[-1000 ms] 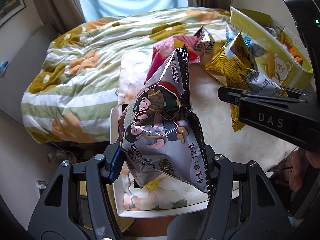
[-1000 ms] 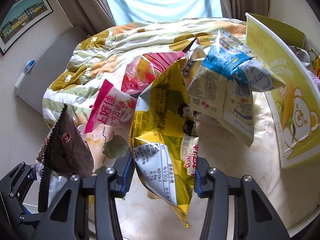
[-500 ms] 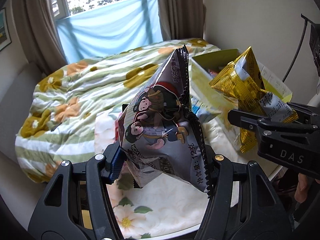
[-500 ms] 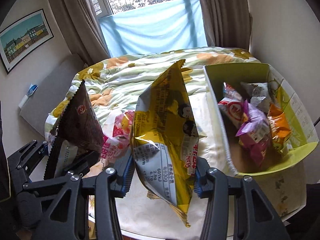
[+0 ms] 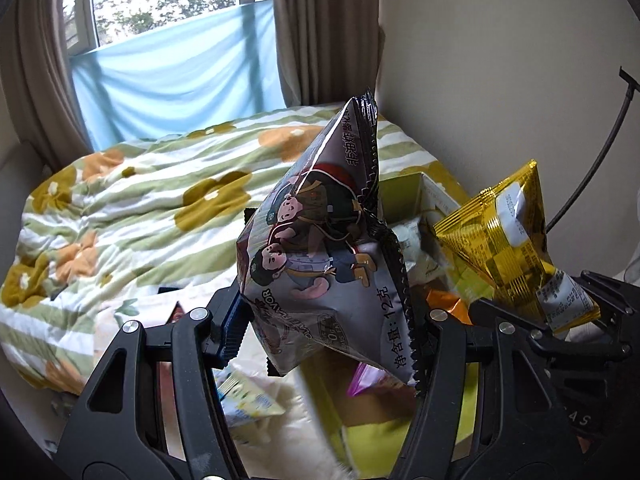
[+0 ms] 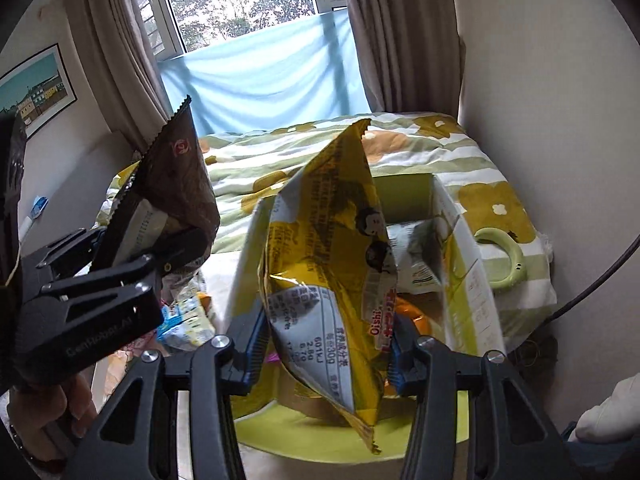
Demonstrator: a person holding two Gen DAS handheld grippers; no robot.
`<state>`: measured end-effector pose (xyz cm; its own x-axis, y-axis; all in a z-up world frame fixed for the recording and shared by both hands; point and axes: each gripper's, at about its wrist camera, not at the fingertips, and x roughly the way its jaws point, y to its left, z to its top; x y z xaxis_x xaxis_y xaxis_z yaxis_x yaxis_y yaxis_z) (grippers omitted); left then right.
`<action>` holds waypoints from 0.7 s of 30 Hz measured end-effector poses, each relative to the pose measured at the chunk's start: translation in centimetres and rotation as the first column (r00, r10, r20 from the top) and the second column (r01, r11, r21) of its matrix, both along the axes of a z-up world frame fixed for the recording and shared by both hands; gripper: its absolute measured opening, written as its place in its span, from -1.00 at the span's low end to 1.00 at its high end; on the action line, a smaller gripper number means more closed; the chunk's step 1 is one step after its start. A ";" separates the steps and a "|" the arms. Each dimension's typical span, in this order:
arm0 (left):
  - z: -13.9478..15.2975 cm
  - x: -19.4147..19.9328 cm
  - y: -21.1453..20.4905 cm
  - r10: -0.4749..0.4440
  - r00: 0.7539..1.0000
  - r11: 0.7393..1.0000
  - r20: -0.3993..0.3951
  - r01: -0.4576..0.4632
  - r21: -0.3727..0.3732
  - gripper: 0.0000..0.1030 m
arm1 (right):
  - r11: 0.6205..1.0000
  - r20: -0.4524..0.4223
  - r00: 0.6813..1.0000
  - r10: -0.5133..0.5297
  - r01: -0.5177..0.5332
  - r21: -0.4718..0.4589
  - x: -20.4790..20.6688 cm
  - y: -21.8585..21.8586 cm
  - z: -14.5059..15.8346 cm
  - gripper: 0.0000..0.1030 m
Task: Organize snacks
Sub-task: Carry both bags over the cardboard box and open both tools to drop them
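My left gripper (image 5: 332, 332) is shut on a grey snack bag with cartoon figures (image 5: 320, 264), held upright; it also shows in the right wrist view (image 6: 172, 196) at the left. My right gripper (image 6: 324, 348) is shut on a yellow Oishi snack bag (image 6: 332, 264), held above the open green cardboard box (image 6: 464, 280). The yellow bag also shows in the left wrist view (image 5: 508, 240) at the right. The box holds several snack packets, among them a white one (image 6: 416, 256) and an orange one (image 6: 412, 312).
Loose snack packets (image 6: 184, 320) lie on the white table left of the box. A bed with a flowered striped quilt (image 5: 132, 208) lies behind. A green ring (image 6: 504, 256) lies on the quilt right of the box. A wall stands close on the right.
Both grippers have risen and moved right with their bags. The yellow bag now hangs over the green box, and the grey bag is close beside its left edge.
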<state>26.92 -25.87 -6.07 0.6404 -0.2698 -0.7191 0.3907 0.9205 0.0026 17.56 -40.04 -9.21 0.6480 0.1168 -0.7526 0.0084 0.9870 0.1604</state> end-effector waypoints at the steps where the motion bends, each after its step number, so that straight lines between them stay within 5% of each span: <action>1: -0.3 0.8 -1.2 0.003 1.000 1.000 -0.008 -0.003 0.006 0.11 | 1.000 -0.008 1.000 0.004 -0.004 0.000 0.5 -1.0 -0.1 -0.14; 10: -5.5 6.0 -8.4 0.044 0.989 0.996 -0.143 -0.033 0.082 0.14 | 0.999 -0.057 0.998 0.025 -0.022 0.038 4.1 -7.0 -1.7 -0.14; 13: -6.8 7.1 -9.2 0.060 0.982 0.995 -0.181 -0.045 0.084 0.44 | 0.998 -0.080 0.996 0.029 -0.025 0.053 4.7 -7.6 -2.4 -0.14; 15: -7.0 7.1 -9.1 0.070 0.982 0.995 -0.176 -0.056 0.085 0.95 | 0.998 -0.091 0.995 0.029 -0.024 0.059 5.1 -8.2 -2.8 -0.14; 21: -6.8 6.9 -8.1 0.073 0.985 0.993 -0.157 -0.057 0.099 0.99 | 0.997 -0.115 0.993 0.015 -0.006 0.075 5.6 -8.7 -3.4 -0.14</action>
<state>33.83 -34.00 -12.89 0.5288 -0.1578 -0.8340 0.3325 0.9425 0.0325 23.17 -48.73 -12.63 0.5555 0.1817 -0.8114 0.0207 0.9725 0.2320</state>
